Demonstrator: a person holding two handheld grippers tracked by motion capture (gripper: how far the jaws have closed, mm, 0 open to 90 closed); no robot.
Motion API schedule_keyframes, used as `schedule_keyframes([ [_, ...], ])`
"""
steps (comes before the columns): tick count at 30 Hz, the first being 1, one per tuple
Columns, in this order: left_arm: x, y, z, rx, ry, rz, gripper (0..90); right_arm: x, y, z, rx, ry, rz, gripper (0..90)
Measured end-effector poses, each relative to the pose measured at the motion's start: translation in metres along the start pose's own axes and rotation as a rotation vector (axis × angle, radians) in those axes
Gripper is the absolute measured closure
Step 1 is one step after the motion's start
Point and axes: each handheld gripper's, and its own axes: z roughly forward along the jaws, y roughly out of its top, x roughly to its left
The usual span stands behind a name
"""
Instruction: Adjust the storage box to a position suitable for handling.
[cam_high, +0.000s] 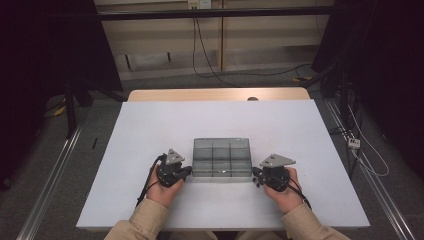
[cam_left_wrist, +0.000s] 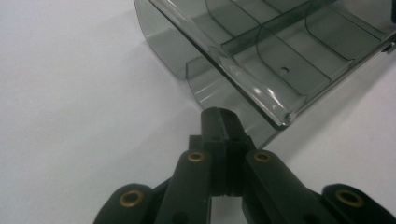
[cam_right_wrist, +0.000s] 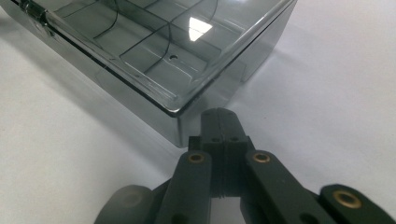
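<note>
Smoked clear compartment box (cam_high: 222, 157) at mid tabletop (cam_high: 150, 125), lid down. Left tongs (cam_high: 188, 171) and right tongs (cam_high: 255, 176) pressed together, empty, flanking its near corners. Risk — uneven push skids or twists box; slick plastic, light.

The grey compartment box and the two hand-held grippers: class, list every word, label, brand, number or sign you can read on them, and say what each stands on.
None: no readable text stands on the grey compartment box, the left hand-held gripper or the right hand-held gripper.
</note>
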Motion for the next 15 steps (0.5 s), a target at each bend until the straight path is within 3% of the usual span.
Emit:
schedule_keyframes([
  [15, -0.0026, -0.0011, -0.0026, 0.009, -0.003, 0.015, 90.0, 0.0007, -0.0009, -0.0017, 0.003, 0.007, -0.007, 90.0],
])
